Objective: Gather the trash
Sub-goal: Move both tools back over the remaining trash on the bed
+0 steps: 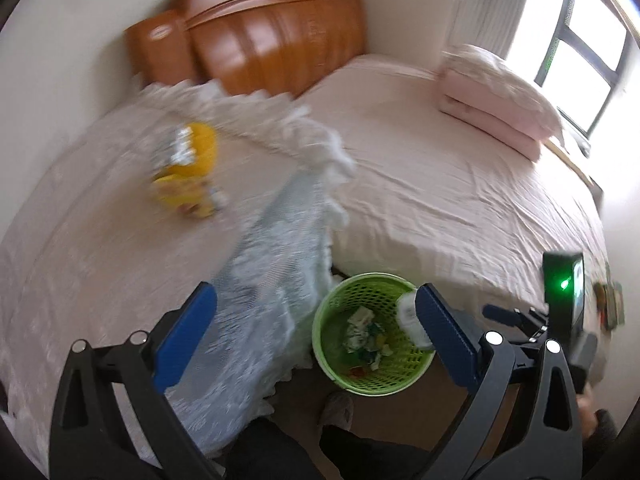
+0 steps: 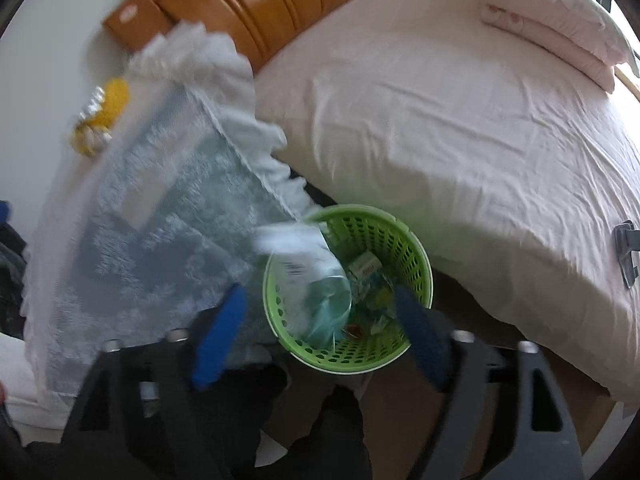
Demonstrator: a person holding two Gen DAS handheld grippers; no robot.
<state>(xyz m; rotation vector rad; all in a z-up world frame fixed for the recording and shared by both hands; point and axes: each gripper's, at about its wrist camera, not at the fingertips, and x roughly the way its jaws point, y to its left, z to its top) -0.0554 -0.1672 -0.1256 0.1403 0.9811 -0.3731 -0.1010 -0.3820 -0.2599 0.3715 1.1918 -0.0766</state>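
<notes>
A green mesh basket (image 1: 325,354) stands on the floor between the bed and a lace-covered stand, with crumpled wrappers in its bottom. In the right wrist view my right gripper (image 2: 320,294) hangs right over the basket (image 2: 422,264), open. A blurred clear plastic bottle (image 2: 308,276) with a white label lies loose in the basket's mouth, between the pads but touching neither. My left gripper (image 1: 316,298) is open and empty above the basket; the bottle (image 1: 409,314) shows beside its right finger. A yellow wrapper pile (image 1: 188,168) (image 2: 100,120) lies on the stand.
The lace cloth (image 1: 272,264) hangs down beside the basket. A pink-sheeted bed (image 1: 440,168) with a folded quilt (image 1: 496,96) and wooden headboard (image 1: 276,36) fills the right. A person's slippered foot (image 1: 336,412) stands in front of the basket. A grey clip (image 2: 626,252) lies on the bed.
</notes>
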